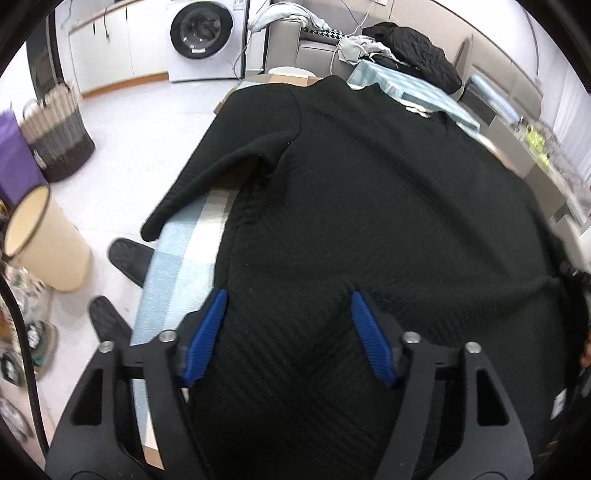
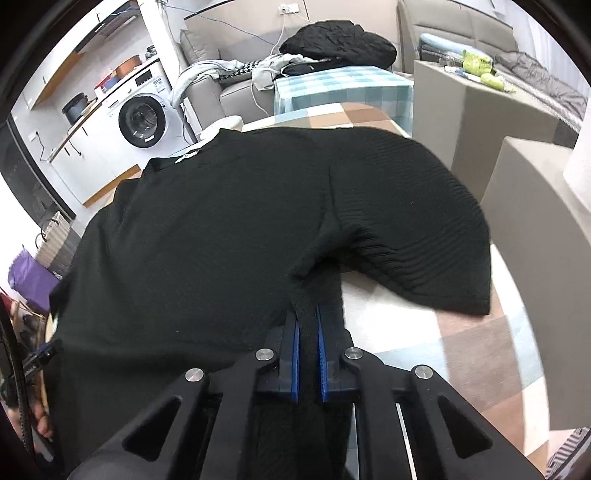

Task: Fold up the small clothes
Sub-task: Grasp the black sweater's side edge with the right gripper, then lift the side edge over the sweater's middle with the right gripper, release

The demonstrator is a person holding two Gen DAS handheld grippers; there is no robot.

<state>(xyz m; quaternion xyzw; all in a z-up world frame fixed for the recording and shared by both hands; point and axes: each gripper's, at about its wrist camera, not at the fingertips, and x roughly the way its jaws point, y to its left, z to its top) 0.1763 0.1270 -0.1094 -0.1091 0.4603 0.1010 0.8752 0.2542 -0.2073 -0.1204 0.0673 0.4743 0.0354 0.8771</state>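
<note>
A black ribbed long-sleeved top (image 1: 369, 184) lies spread flat on a table with a checked cloth (image 1: 177, 258), collar at the far end. My left gripper (image 1: 289, 293) hovers over the near left part of the hem. Its blue pads (image 1: 207, 332) stand well apart, with fabric lying between them and not pinched. In the right wrist view the top (image 2: 203, 240) fills the middle, one sleeve (image 2: 424, 240) curling to the right over the table (image 2: 461, 350). My right gripper (image 2: 308, 317) is shut on the top's side edge, a black fold squeezed between its blue pads (image 2: 295, 362).
A washing machine (image 1: 201, 33), a woven laundry basket (image 1: 59, 140) and a cream bin (image 1: 44, 240) stand on the floor to the left. A pile of clothes (image 1: 413, 51) sits on the far table end. Cardboard boxes (image 2: 480, 122) flank the right side.
</note>
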